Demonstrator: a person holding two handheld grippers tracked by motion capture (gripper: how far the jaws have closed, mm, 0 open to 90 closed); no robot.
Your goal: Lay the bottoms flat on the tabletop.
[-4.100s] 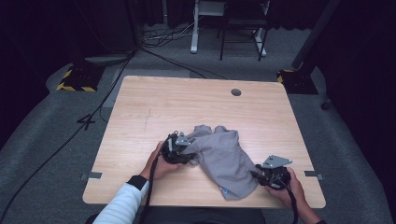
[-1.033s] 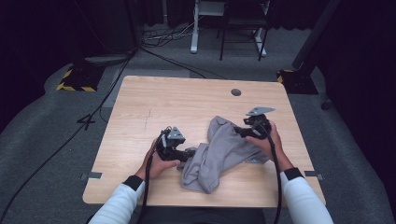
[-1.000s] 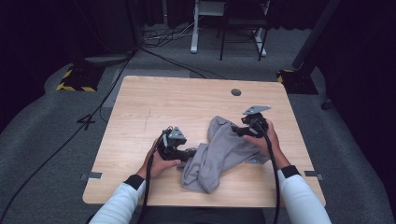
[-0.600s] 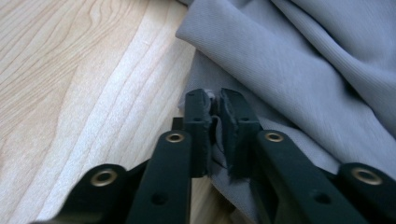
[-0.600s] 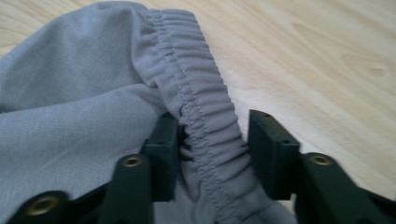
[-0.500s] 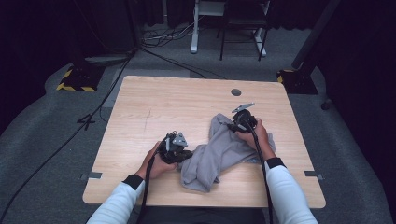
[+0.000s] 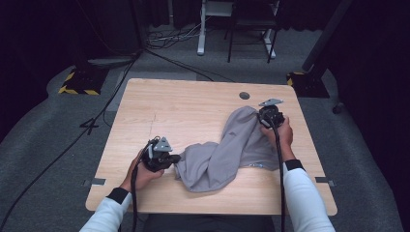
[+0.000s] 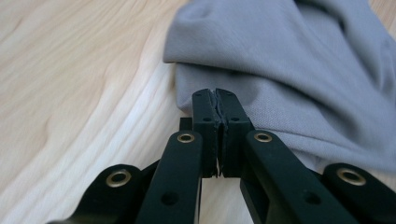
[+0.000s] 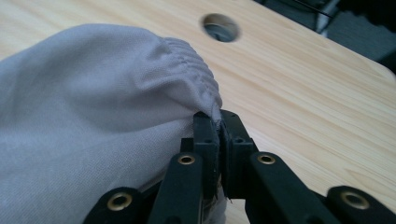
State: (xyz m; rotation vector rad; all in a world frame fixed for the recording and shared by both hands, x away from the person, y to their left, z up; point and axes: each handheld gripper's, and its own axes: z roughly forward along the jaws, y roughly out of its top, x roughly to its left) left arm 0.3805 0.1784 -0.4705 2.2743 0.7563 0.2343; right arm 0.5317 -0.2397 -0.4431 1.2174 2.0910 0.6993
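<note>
High view: grey cloth is lying bunched on the wooden table, running from just below the cable hole down toward the near edge. Right tongs are gripping its far end, just below that hole; left tongs are pinching its near end, well away from the hole. Jaws on both have just been closing, w/ fabric between them.

Left gripper view: jaws are sitting tight together on a fold of cloth at the edge, fabric spreading beyond the tips.

Right gripper view: jaws are clamping the gathered elastic hem, hole just beyond.

Judgement: to spread it well, keep both pinches firm, pull apart evenly & lift a bit so fabric isn't dragging; the left bite looks thin, so it could slip.
</note>
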